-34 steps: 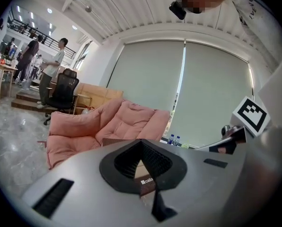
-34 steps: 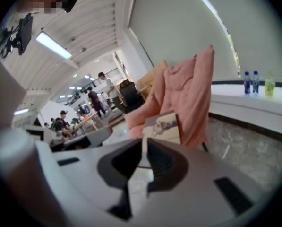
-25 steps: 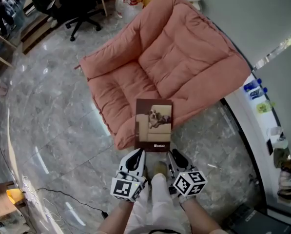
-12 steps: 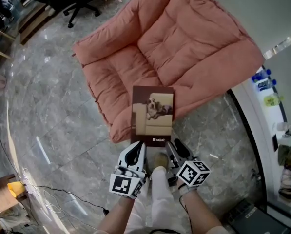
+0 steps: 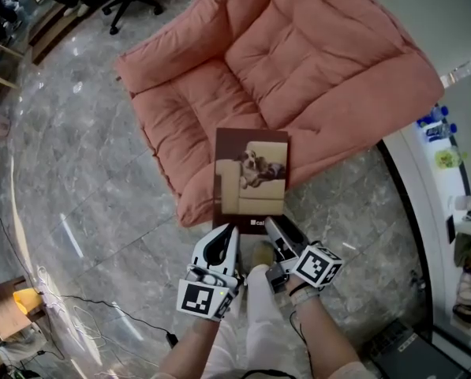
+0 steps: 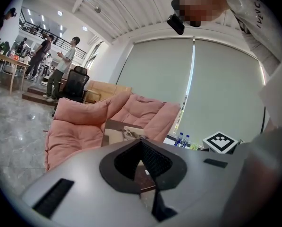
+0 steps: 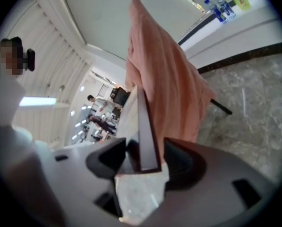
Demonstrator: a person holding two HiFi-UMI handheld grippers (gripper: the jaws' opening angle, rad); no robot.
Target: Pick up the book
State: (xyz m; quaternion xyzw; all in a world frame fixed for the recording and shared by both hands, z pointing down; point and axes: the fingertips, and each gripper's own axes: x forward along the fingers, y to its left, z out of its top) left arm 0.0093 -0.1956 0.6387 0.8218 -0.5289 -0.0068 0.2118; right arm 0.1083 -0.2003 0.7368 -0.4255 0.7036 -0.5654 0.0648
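- While its brown cover with a dog on a sofa faces the head camera, the book [image 5: 251,181] sits at the centre of the frame, over the front edge of the pink chair [image 5: 298,61].
- The right gripper [image 5: 276,229] is clamped on the book's lower edge, just right of centre. In its own view the book [image 7: 144,131] stands edge-on between the two pads of the gripper [image 7: 145,157].
- The left gripper [image 5: 222,239] sits just under the book's lower left corner. In its own view its tips [image 6: 141,143] meet with nothing between them, and the cover [image 6: 119,130] shows beyond.
- The chair fills the upper middle of the head view and rests on a grey marble floor [image 5: 85,204].
- Bottles [image 5: 436,121] stand on a white ledge at the right edge.
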